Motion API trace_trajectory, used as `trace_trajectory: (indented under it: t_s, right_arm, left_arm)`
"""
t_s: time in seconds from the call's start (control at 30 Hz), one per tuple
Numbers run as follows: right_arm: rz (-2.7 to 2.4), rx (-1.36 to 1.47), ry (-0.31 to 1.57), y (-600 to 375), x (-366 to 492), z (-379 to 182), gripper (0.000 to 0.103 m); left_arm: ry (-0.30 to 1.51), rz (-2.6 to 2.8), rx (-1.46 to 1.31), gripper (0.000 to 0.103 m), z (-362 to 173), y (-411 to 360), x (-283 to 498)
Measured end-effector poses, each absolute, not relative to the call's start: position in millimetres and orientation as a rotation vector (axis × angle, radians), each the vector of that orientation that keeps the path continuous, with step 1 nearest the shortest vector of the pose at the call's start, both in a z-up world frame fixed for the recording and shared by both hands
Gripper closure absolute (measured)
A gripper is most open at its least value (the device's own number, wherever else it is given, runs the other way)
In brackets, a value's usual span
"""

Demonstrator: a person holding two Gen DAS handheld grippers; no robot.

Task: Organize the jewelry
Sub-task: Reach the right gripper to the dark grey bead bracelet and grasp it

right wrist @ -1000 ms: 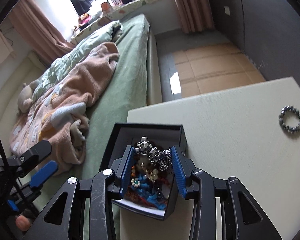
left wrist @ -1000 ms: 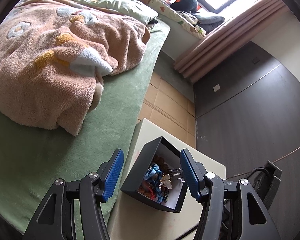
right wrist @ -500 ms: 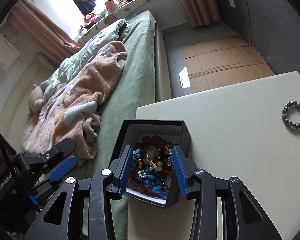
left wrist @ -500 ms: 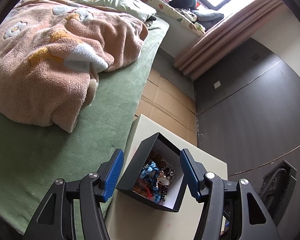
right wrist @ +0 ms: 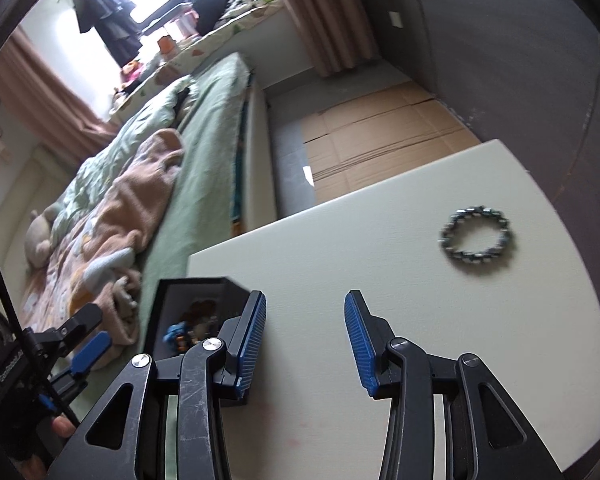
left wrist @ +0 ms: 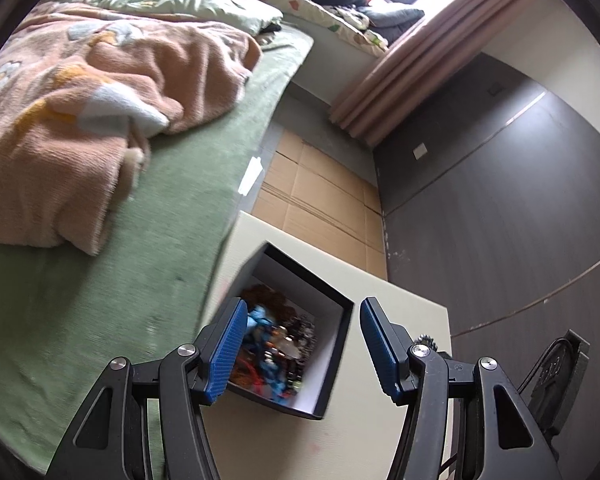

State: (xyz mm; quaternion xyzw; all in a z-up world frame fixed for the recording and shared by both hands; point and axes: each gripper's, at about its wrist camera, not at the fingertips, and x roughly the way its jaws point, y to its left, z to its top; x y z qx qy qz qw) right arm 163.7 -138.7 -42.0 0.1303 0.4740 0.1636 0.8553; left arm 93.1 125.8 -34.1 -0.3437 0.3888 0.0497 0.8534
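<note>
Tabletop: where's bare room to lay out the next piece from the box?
The white tabletop is bare between the black box and the beaded bracelet, also along its near edge ahead of the right gripper. The crowded spot is the bed-side corner, taken up by the box full of jewelry.

My left finger hides part of the black box. The jewelry inside blurs together, and the bracelet is smeared

Left tongs angled down, jaws apart, nothing gripped. Right tongs angled down, jaws parted, empty. Fingers gripping the left handle, probably gloved; view is dark there.
</note>
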Motion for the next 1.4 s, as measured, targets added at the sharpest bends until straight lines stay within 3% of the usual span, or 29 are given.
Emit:
trace_trajectory:
  t_s: [0.27, 0.37, 0.43, 0.47, 0.83, 0.9, 1.0, 1.1, 1.4]
  right_arm:
    - [0.224, 0.306, 0.977, -198.9, 180.0, -54.8, 0.061]
    - [0.195, 0.336, 1.010, -219.2, 190.5, -63.4, 0.058]
    - [0.175, 0.371, 1.016, -233.0, 194.7, -67.6, 0.033]
    - [0.153, 0.377, 1.014, -239.1, 196.2, -69.4, 0.029]
    - [0.102, 0.349, 1.027, -256.0, 214.3, -85.8, 0.028]
    - [0.091, 0.322, 1.034, -252.2, 218.9, -87.2, 0.031]
    - [0.080, 0.296, 1.050, -247.4, 225.6, -91.4, 0.050]
    - [0.052, 0.268, 1.071, -244.2, 233.1, -100.2, 0.059]
    - [-0.033, 0.069, 1.043, -223.7, 252.7, -107.2, 0.065]
  left_arm:
    - [0.825, 0.094, -0.639, 0.043, -37.5, 95.6, 103.0]
    - [0.819, 0.116, -0.627, 0.027, -41.4, 90.7, 106.7]
    - [0.802, 0.136, -0.626, 0.021, -42.6, 90.3, 109.2]
    - [0.798, 0.142, -0.624, 0.020, -42.8, 90.5, 110.2]
    - [0.827, 0.144, -0.619, 0.019, -50.4, 86.9, 128.2]
    - [0.831, 0.141, -0.616, 0.019, -50.9, 86.5, 131.1]
    - [0.842, 0.135, -0.613, 0.019, -53.3, 87.0, 136.9]
    - [0.851, 0.131, -0.618, 0.019, -54.7, 89.5, 141.4]
    - [0.854, 0.124, -0.622, 0.019, -52.7, 96.5, 146.9]
